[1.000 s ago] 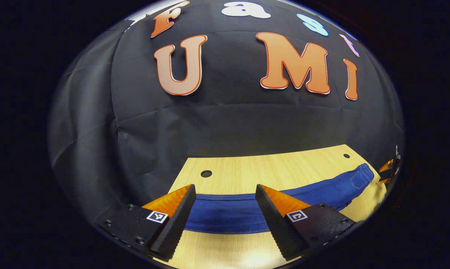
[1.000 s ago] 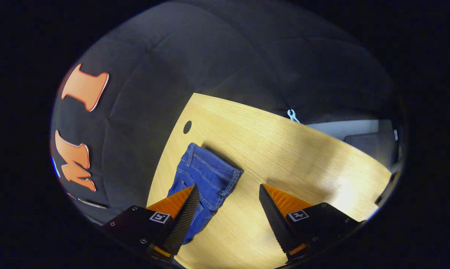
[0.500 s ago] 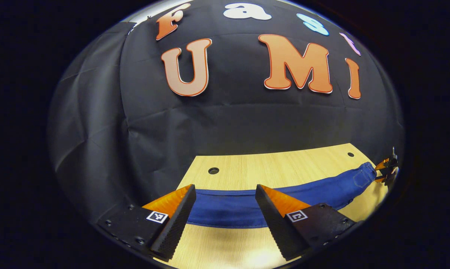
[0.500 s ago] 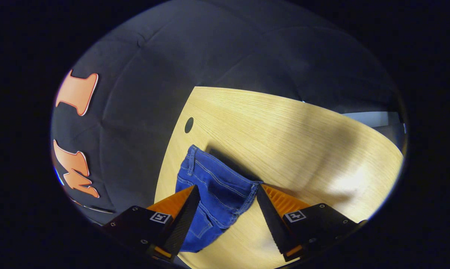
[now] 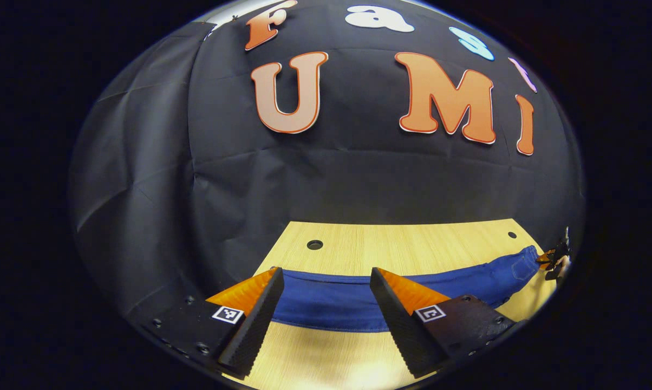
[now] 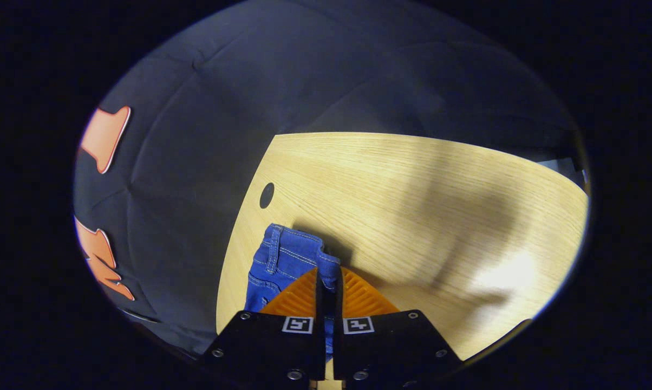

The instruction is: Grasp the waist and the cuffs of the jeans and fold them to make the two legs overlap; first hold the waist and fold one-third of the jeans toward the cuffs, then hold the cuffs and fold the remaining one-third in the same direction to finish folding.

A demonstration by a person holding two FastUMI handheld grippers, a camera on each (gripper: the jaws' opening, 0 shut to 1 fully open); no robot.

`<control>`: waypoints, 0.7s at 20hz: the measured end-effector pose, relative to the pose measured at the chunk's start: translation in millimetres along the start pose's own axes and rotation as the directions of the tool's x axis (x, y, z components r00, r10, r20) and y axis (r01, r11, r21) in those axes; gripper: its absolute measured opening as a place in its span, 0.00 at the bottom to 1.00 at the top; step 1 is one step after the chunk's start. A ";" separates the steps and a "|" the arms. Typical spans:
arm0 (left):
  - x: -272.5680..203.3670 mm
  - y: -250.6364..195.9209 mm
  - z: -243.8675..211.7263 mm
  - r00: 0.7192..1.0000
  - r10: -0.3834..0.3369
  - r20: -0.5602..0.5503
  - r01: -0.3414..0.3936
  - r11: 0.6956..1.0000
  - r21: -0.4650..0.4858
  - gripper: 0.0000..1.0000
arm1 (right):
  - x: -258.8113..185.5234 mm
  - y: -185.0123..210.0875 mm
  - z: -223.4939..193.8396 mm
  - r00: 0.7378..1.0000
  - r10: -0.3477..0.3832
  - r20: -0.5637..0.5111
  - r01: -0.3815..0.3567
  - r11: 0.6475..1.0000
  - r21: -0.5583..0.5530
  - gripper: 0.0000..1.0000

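Blue jeans [image 5: 358,295] lie stretched across the wooden table [image 5: 402,244] in the left gripper view, the cuff end between the fingers of my left gripper [image 5: 326,279], which is open just above the cloth. The waist end reaches far right, where the other gripper [image 5: 556,260] shows small at the edge. In the right gripper view the jeans' waist [image 6: 282,254] bunches up in front of my right gripper [image 6: 326,276], whose fingers are shut on the waistband edge.
Black cloth walls close the booth behind the table. Round cable holes [image 5: 314,244] [image 6: 266,195] sit near the table's back corners. Bare wood [image 6: 439,216] stretches to the right of the waist in the right gripper view.
My right gripper moved onto the waist and shut on its edge, bunching the denim. The left gripper stayed open and shifted slightly along the cuff end.
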State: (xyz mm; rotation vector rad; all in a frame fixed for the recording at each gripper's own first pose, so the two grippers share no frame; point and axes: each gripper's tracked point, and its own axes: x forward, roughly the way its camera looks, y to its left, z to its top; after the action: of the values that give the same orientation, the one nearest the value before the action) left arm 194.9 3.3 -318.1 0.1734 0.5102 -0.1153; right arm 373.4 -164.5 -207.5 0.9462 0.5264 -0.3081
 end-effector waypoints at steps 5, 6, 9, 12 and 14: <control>1.8 8.1 7.6 1.000 -0.019 0.011 0.019 1.000 -0.017 0.99 | -34.2 35.6 8.6 0.995 0.036 0.089 -0.032 0.998 -0.048 0.06; 2.8 12.2 9.4 0.999 -0.025 0.019 0.026 0.999 -0.020 0.99 | -43.5 51.5 9.3 0.992 0.061 0.107 -0.055 0.997 -0.057 0.06; 4.7 22.1 16.0 0.997 -0.064 0.042 0.065 0.997 -0.035 0.99 | -73.5 112.3 -4.6 0.979 0.150 0.136 -0.135 0.984 -0.117 0.06; 7.5 29.5 22.6 0.989 -0.118 0.085 0.121 0.992 -0.034 0.99 | -109.6 169.6 -34.7 0.961 0.226 0.158 -0.199 0.965 -0.173 0.06; 10.1 35.6 22.2 0.984 -0.151 0.093 0.156 0.986 -0.053 0.99 | -123.8 219.1 -73.2 0.952 0.272 0.140 -0.238 0.946 -0.222 0.05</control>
State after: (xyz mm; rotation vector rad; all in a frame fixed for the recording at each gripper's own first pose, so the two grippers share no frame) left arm 219.6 33.2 -299.3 0.0700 0.4377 -0.2567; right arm 352.1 20.8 -23.4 0.7713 0.2678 -0.0954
